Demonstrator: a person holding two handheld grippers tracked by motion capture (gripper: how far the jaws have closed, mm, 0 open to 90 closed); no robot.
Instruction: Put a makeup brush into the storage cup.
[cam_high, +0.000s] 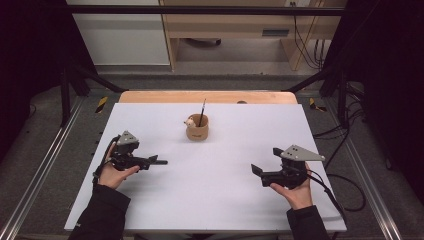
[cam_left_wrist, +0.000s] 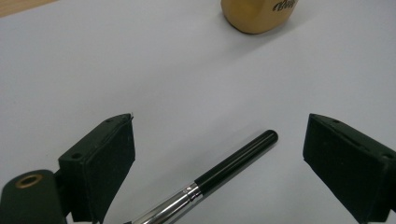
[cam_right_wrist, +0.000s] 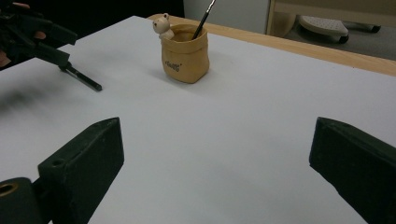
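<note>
A black pen with a silver band lies between the jaws of my left gripper. The jaws stand wide apart and neither touches it. From above, the left gripper sits at the table's left with the pen sticking out to the right. Across the table, the pen pokes out from the left gripper. A tan pouch-shaped holder with a small bear on its rim holds a thin dark brush. My right gripper hovers open and holds nothing at the right.
The white table top has a wooden strip along its far edge. Black frame posts stand at both far corners. A cable trails off the right gripper over the table's right edge. A chair base stands beyond the table.
</note>
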